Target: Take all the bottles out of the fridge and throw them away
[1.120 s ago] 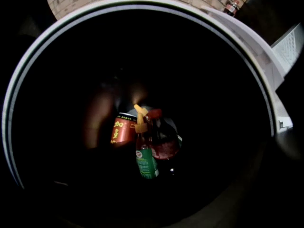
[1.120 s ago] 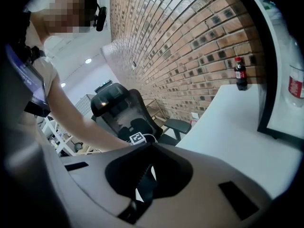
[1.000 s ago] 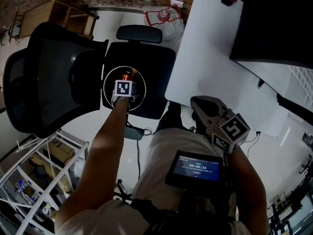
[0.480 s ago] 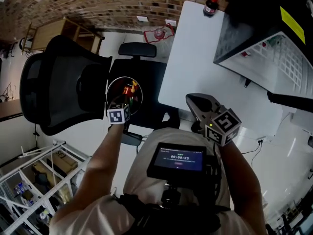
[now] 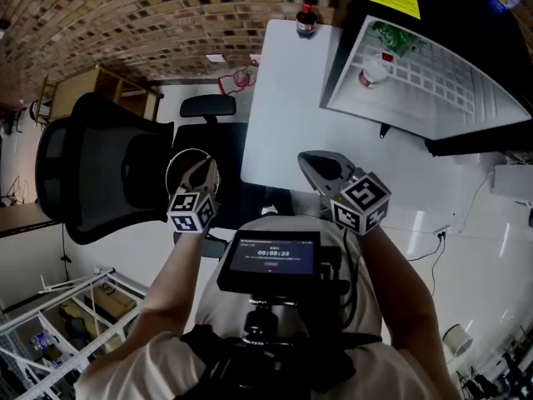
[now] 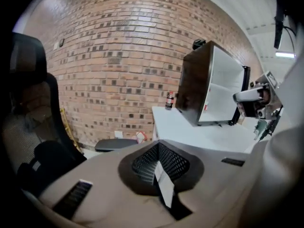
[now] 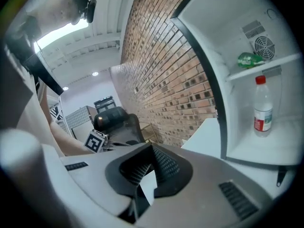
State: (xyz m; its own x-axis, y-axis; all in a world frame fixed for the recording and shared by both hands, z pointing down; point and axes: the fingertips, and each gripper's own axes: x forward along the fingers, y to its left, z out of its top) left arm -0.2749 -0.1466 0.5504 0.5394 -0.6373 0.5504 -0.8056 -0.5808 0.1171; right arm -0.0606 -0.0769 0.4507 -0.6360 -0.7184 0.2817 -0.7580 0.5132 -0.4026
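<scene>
Inside the open fridge (image 7: 247,27), a clear bottle (image 7: 262,109) with a red cap and red label stands upright on the floor of the cabinet, below a shelf carrying a green package (image 7: 250,59). The fridge stands toward the right side of the white table (image 5: 283,115). A second, dark bottle (image 5: 306,22) with a red cap stands at the far edge of the table, next to the brick wall (image 5: 166,15). The right gripper (image 5: 315,163) is held over the near edge of the table, pointed toward the fridge, jaws fully closed with nothing between them. The left gripper (image 5: 205,172) is held off the table's left edge, over the round bin (image 5: 172,163) on the seat of the black office chair (image 5: 100,173); its jaws are likewise closed and empty. Both grippers are well apart from both bottles.
</scene>
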